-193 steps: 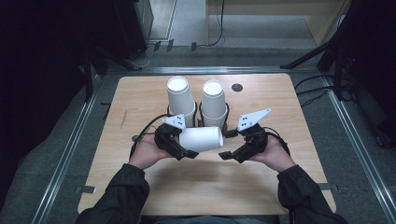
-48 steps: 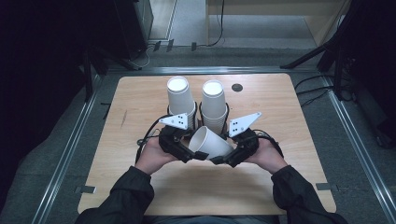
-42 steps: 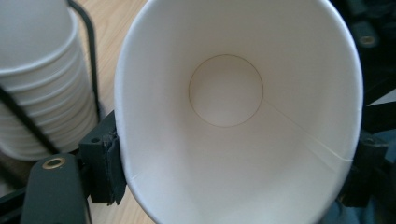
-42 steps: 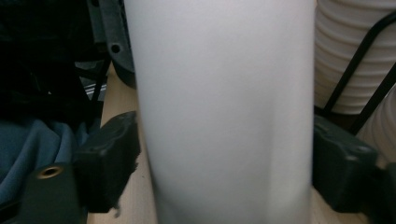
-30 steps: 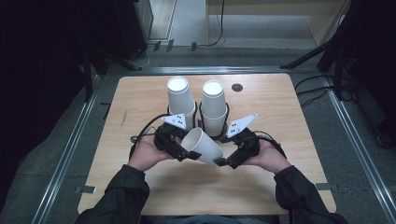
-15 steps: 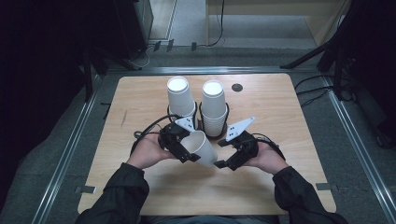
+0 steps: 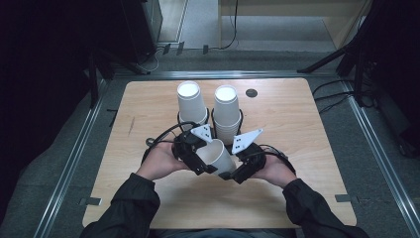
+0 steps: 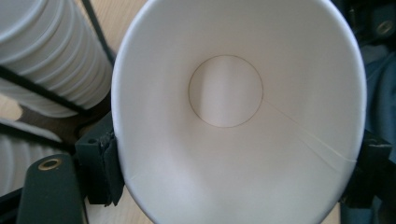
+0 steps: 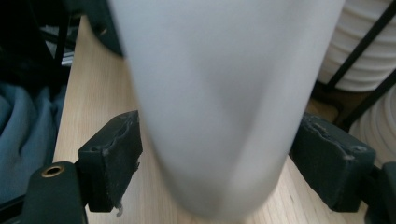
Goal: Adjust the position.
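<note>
High view: one loose paper cup [image 7: 218, 156] lies tilted between both grippers above the near middle of the table [image 7: 307, 129]; two cup stacks [image 7: 225, 111] stand in wire holders beyond.
Left gripper view: left gripper [image 8: 233, 184] jaws clamp the rim; thin, light, crushable, so grip gently.
Right gripper view: right gripper [image 9: 217, 163] jaws have just narrowed around the cup's base end, barely touching.
</note>
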Demonstrator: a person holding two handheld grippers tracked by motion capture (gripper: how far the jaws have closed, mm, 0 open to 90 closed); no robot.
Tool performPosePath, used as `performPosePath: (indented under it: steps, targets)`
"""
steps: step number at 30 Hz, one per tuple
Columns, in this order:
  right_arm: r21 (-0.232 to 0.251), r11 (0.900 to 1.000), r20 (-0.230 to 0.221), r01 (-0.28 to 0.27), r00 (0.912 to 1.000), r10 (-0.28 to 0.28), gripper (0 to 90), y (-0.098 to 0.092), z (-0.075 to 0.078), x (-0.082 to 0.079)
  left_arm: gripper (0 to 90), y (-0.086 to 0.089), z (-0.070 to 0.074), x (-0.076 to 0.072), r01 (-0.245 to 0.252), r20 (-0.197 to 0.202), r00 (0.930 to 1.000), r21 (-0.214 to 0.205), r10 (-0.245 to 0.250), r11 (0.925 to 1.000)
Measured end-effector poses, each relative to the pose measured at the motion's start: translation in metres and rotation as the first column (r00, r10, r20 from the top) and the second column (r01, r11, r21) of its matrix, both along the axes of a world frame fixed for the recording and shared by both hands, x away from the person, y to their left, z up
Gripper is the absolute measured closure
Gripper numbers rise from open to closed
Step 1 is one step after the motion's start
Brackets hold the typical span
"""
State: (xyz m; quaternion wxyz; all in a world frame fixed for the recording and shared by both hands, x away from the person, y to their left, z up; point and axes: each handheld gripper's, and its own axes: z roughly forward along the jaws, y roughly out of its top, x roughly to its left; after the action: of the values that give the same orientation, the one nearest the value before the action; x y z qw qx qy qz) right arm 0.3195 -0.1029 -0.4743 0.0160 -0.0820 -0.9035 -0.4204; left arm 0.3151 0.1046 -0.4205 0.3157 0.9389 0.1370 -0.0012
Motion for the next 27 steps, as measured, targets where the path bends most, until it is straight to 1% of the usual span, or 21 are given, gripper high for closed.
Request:
performPosePath:
  steps: [2,3,4,5,6,7,10,12,13,14,15,16,17,18,19,20,21,22,25,26,27]
  targets:
    - [0.006,1.0000,0.009,-0.004,1.0000,0.003,19.1,0.003,0.000,0.000,15.6,-0.001,0.001,-0.001,0.002,0.006,1.0000,0.005,-0.002,1.0000]
    - [0.010,0.9999,0.035,-0.011,0.9993,0.010,21.4,0.004,0.000,-0.002,15.6,-0.001,0.002,-0.001,-0.006,0.012,0.9999,0.007,0.006,1.0000]
    - [0.010,0.9999,0.035,-0.011,0.9993,0.010,21.4,0.004,0.000,-0.002,15.6,-0.001,0.002,-0.001,-0.006,0.012,0.9999,0.007,0.006,1.0000]
    - [0.008,0.9999,0.054,-0.013,0.9985,0.013,22.6,0.005,0.001,-0.003,15.6,0.000,0.003,-0.002,-0.010,0.023,0.9997,0.005,0.010,0.9999]
    - [0.008,0.9999,0.054,-0.013,0.9985,0.013,22.6,0.005,0.001,-0.003,15.1,0.000,0.003,-0.002,-0.010,0.023,0.9997,0.005,0.010,0.9999]
    - [0.019,0.9997,0.063,-0.015,0.9979,0.014,23.1,0.005,0.003,-0.003,14.2,0.000,0.004,-0.003,-0.011,0.025,0.9996,0.003,0.011,0.9999]
    - [0.014,0.9998,0.075,-0.015,0.9971,0.014,23.1,0.005,0.004,-0.004,12.4,0.000,0.003,-0.004,-0.009,0.044,0.9990,-0.005,0.009,0.9999]
    - [0.013,0.9997,0.074,-0.019,0.9971,0.018,22.9,0.005,0.005,-0.004,10.1,0.000,0.003,-0.005,-0.011,0.052,0.9986,-0.013,0.012,0.9998]
    - [0.011,0.9997,0.073,-0.022,0.9971,0.021,22.9,0.005,0.005,-0.004,9.2,0.000,0.002,-0.005,-0.011,0.051,0.9986,-0.021,0.012,0.9997]
    - [0.006,0.9998,0.087,-0.018,0.9960,0.018,22.9,0.005,0.007,-0.004,6.6,-0.001,0.001,-0.005,-0.009,0.040,0.9992,-0.024,0.010,0.9997]
    - [0.005,0.9998,0.094,-0.020,0.9954,0.020,22.9,0.004,0.008,-0.005,3.8,-0.001,0.001,-0.005,-0.010,0.037,0.9993,-0.026,0.011,0.9996]
    - [0.009,0.9997,0.097,-0.021,0.9951,0.020,22.8,0.004,0.010,-0.004,1.2,-0.001,0.001,-0.005,-0.004,0.041,0.9991,-0.030,0.005,0.9995]
    - [0.027,0.9996,0.088,-0.011,0.9961,0.008,22.8,0.001,0.014,-0.003,1.1,0.000,0.002,-0.006,-0.007,0.064,0.9979,-0.041,0.009,0.9991]
    - [0.027,0.9996,0.088,-0.011,0.9961,0.008,22.8,0.001,0.014,-0.003,0.1,0.000,0.002,-0.006,-0.007,0.064,0.9979,-0.041,0.009,0.9991]
    - [0.043,0.9991,0.090,0.001,0.9959,-0.005,22.7,-0.003,0.016,-0.002,0.0,0.003,0.003,-0.005,-0.022,0.056,0.9981,-0.070,0.026,0.9973]
    - [0.043,0.9991,0.090,0.001,0.9959,-0.005,22.7,-0.003,0.016,-0.002,0.0,0.003,0.003,-0.005,-0.022,0.056,0.9981,-0.070,0.026,0.9973]
    - [0.045,0.9990,0.086,0.005,0.9963,-0.008,22.7,-0.004,0.016,-0.002,0.0,0.005,0.003,-0.004,-0.026,0.053,0.9982,-0.082,0.030,0.9963]
    - [0.042,0.9991,0.091,0.011,0.9957,-0.015,22.7,-0.006,0.017,-0.002,0.0,0.007,0.003,-0.004,-0.035,0.050,0.9980,-0.098,0.040,0.9945]
    - [0.034,0.9990,0.076,0.031,0.9966,-0.033,22.4,-0.008,0.018,-0.001,0.0,0.013,0.002,-0.003,-0.047,0.045,0.9976,-0.133,0.054,0.9901]
    - [0.030,0.9988,0.073,0.039,0.9964,-0.042,22.4,-0.009,0.019,-0.001,0.0,0.016,0.002,-0.003,-0.043,0.035,0.9982,-0.147,0.048,0.9883]
    - [0.033,0.9982,0.080,0.050,0.9954,-0.053,22.5,-0.009,0.020,-0.002,0.0,0.018,0.002,-0.004,-0.028,0.052,0.9980,-0.160,0.037,0.9867]
